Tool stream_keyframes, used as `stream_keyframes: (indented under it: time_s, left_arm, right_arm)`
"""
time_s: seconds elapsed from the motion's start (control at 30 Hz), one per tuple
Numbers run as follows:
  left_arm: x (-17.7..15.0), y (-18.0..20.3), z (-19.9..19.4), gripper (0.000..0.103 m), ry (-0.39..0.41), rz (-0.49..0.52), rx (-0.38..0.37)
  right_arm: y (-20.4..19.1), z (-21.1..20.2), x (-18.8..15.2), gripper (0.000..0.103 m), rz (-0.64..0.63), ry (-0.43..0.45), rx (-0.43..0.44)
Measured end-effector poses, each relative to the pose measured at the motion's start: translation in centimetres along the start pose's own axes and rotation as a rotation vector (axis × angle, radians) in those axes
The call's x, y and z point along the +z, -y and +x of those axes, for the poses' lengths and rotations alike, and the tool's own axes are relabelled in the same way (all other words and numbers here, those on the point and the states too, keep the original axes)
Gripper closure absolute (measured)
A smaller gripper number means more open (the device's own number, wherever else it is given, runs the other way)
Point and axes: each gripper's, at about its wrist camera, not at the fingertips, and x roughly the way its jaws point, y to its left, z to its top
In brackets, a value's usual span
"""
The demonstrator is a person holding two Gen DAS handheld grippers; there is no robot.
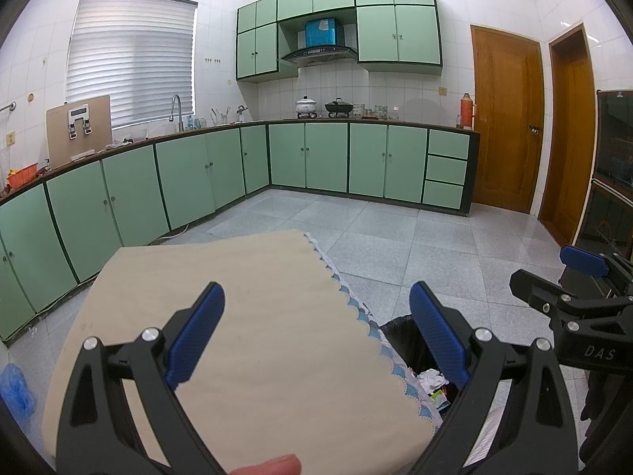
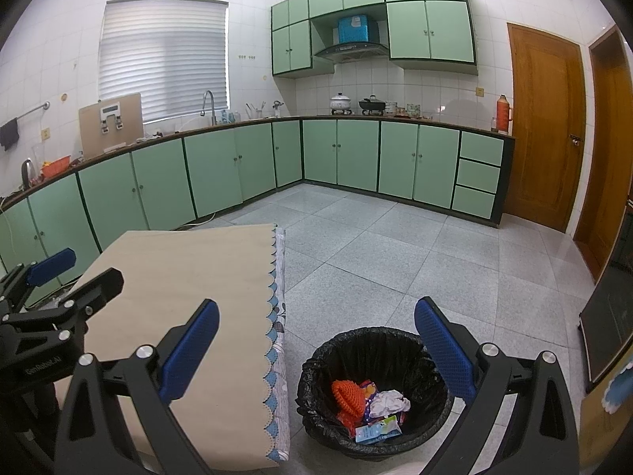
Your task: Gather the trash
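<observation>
A trash bin lined with a black bag stands on the floor beside the table. It holds an orange crumpled piece, white crumpled paper and a small carton. My right gripper is open and empty above the bin. My left gripper is open and empty over the table's right edge; the bin shows partly behind its right finger. The table has a beige cloth with a blue scalloped border, and no trash shows on it. Each gripper shows at the edge of the other's view.
Green kitchen cabinets run along the left and back walls, with pots and bottles on the counter. Wooden doors are at the right. A dark glass cabinet stands at the far right. A blue plastic bag lies on the tiled floor.
</observation>
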Motion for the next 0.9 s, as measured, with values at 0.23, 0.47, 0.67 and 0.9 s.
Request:
stream_keyframes:
  time_s: [0.23, 0.47, 0.67, 0.9]
  left_arm:
    - [0.24, 0.19, 0.13, 0.012, -0.001, 0.002, 0.000]
    - [0.13, 0.01, 0.06, 0.012, 0.001, 0.003, -0.001]
    - [0.49, 0.05, -0.14, 0.012, 0.017, 0.001, -0.005]
    - [0.56, -0.10, 0.21, 0.012, 0.000, -0.001, -0.001]
  right_arm:
    - [-0.09, 0.03, 0.08, 0.006, 0.000, 0.000, 0.001]
    - [-0.03, 0.12, 0.19, 0.006, -0.002, -0.001, 0.001]
    - [-0.10, 0.09, 0.18, 0.006, -0.002, 0.000, 0.000]
    - [-0.08, 0.08, 0.18, 0.006, -0.003, -0.001, 0.000]
